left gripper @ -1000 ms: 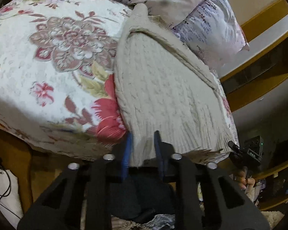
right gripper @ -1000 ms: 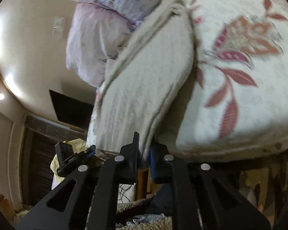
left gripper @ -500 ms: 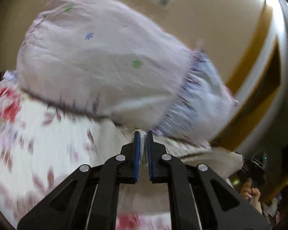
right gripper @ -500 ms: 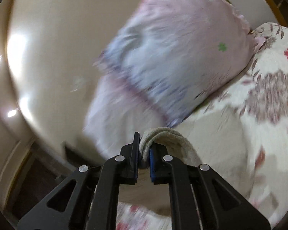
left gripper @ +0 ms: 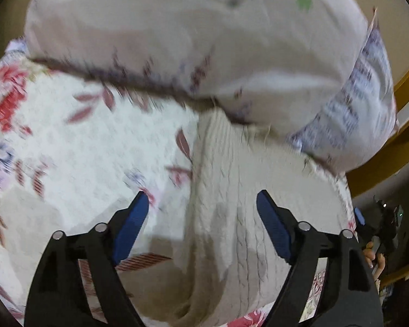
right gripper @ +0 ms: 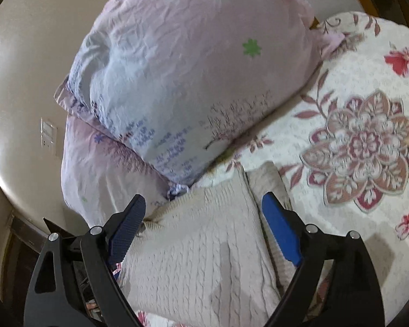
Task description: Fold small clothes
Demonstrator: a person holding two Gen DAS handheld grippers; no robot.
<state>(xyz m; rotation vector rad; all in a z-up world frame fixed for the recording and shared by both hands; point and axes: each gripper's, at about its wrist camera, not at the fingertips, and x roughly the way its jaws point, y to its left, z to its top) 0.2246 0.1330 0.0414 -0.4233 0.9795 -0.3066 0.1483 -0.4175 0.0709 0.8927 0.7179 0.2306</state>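
A cream cable-knit sweater (left gripper: pixel 231 218) lies folded on the floral bedspread (left gripper: pixel 81 150), its far end against the pillows. It also shows in the right wrist view (right gripper: pixel 204 245), with a folded strip along its right side. My left gripper (left gripper: pixel 203 215) is open and empty just above the sweater's left edge. My right gripper (right gripper: pixel 203 218) is open and empty above the sweater's far end. The other gripper (left gripper: pixel 381 223) shows at the right edge of the left wrist view.
Two pale lilac pillows (right gripper: pixel 191 68) lean against the wall at the head of the bed, right behind the sweater. The floral bedspread (right gripper: pixel 354 150) stretches to the right. A wooden bed frame (left gripper: pixel 395 141) runs at the right.
Both grippers carried the sweater's near hem up toward the pillows, folding it over, then opened and let go. They were shut on the cloth half a second ago.
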